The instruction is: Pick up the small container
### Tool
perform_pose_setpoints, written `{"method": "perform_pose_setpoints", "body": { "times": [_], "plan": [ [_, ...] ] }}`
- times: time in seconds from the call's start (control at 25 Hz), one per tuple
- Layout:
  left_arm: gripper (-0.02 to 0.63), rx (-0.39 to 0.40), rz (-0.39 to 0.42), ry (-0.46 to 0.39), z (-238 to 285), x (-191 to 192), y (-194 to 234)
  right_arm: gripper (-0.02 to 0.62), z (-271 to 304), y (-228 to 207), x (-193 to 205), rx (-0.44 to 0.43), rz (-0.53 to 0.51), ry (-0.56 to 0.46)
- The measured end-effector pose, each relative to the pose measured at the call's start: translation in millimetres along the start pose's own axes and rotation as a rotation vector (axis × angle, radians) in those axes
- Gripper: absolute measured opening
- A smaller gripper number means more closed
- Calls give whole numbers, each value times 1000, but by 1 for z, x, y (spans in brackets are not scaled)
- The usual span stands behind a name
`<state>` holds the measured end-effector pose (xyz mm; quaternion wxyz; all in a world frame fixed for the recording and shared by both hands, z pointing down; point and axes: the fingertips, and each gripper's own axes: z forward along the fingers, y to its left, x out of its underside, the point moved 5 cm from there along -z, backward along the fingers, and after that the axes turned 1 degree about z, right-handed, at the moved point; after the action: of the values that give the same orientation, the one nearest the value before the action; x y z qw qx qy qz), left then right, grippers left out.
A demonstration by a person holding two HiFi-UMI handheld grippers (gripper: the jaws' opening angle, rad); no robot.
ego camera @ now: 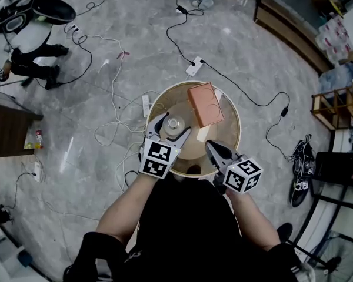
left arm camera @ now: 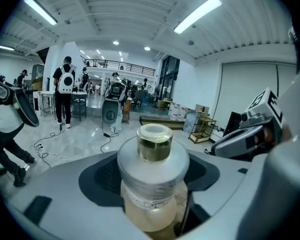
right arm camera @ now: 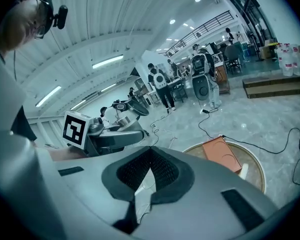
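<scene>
Step in hand: the grasp looks made, so I judge this to be the start of the lift. I cannot tell whether the base has left the worktop.
Small container: the small container (left arm camera: 154, 170) is a pale jar with a silvery collar and a gold cap. It stands upright at the near left part of the round worktop (ego camera: 236, 124), between the left jaws.
Left jaws: the left gripper (ego camera: 172, 129) has its jaws closed in on the jar's body from both sides, pinching it below the collar.
Right jaws: the right gripper (right arm camera: 150, 159) has its jaws pressed together with nothing between them.
Left arm pose: the forearm reaches forward from the body and the marker cube sits over the near rim. The gripper looks about level, since the hall's floor and ceiling sit straight in the left gripper view.
Right arm pose: the forearm is held forward beside the left one. The gripper angles inward toward the middle of the worktop, with its tip near the jar but apart from it.
Also on the worktop: an orange-brown box (ego camera: 205, 104) lies flat just beyond the jar, apart from both grippers.
Next move calls for: a straight rise with the pinch kept firm and the jar kept upright. The body is round and smooth, so I think it could twist or slip if tilted. The right gripper need only keep clear.
</scene>
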<state>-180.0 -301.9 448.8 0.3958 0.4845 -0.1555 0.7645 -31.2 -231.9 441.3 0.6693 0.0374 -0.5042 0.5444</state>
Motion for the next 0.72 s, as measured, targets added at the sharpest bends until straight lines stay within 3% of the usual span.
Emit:
{"method": "perform_pose_setpoints", "body": {
  "times": [0.36, 0.72],
  "plan": [
    [341, -45, 25, -15, -35, -17, -42, 15, -38, 14, -23, -66, -62, -69],
    [341, -176, 7, -29, -40, -55, -140, 14, -158, -50, -38, -148, -100, -159]
  ]
}}
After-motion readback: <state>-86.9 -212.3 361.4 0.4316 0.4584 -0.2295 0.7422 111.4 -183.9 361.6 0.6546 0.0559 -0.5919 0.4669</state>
